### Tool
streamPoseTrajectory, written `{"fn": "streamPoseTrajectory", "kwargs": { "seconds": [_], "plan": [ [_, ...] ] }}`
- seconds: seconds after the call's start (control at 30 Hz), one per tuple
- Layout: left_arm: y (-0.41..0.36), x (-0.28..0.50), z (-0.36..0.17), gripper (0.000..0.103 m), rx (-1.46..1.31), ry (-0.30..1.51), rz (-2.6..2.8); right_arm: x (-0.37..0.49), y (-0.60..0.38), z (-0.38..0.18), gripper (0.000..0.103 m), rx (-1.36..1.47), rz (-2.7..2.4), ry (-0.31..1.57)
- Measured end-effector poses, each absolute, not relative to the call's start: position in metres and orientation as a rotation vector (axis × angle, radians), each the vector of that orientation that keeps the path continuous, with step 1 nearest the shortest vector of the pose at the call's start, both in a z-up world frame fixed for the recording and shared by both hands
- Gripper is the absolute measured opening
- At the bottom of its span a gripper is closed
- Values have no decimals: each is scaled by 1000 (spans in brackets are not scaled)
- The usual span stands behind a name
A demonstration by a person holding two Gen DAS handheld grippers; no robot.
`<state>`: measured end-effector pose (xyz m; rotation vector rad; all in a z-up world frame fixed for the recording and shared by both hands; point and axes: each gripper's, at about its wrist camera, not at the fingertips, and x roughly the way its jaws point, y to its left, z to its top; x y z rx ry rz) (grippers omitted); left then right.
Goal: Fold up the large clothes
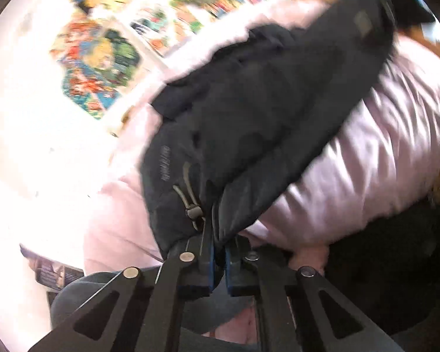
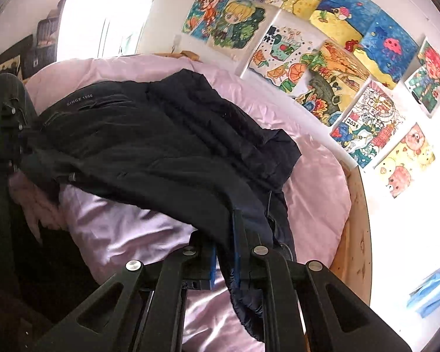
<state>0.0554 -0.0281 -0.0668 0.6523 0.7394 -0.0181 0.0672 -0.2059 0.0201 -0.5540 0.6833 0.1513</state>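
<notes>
A large dark navy padded jacket (image 2: 149, 146) lies across a bed with a pale pink cover (image 2: 308, 176). My right gripper (image 2: 224, 246) is shut on the jacket's near hem, with cloth hanging down between its fingers. My left gripper (image 1: 218, 252) is shut on another edge of the jacket (image 1: 264, 111), next to a drawcord and toggle (image 1: 192, 205). The left wrist view is blurred. The left gripper also shows at the left edge of the right wrist view (image 2: 14, 129), holding the jacket's far corner.
The pink cover (image 1: 381, 152) fills the bed. A wooden bed frame (image 2: 355, 234) runs along a white wall with several colourful drawings (image 2: 352, 58). A window (image 2: 102, 23) and dark boxes (image 2: 38, 47) stand at the far left. A blue object (image 2: 431, 293) lies at right.
</notes>
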Motion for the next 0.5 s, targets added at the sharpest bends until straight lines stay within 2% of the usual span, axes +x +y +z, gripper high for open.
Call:
{"fn": "streamPoseTrajectory", "kwargs": {
  "seconds": [0.1, 0.23, 0.5],
  "plan": [
    [-18, 36, -39, 5, 655, 609, -31, 53, -206, 2, 5, -578, 178, 704],
    [-5, 29, -23, 5, 616, 590, -70, 22, -200, 3, 5, -601, 206, 703],
    [4, 73, 33, 5, 498, 513, -77, 80, -220, 70, 5, -527, 195, 609]
  ]
}}
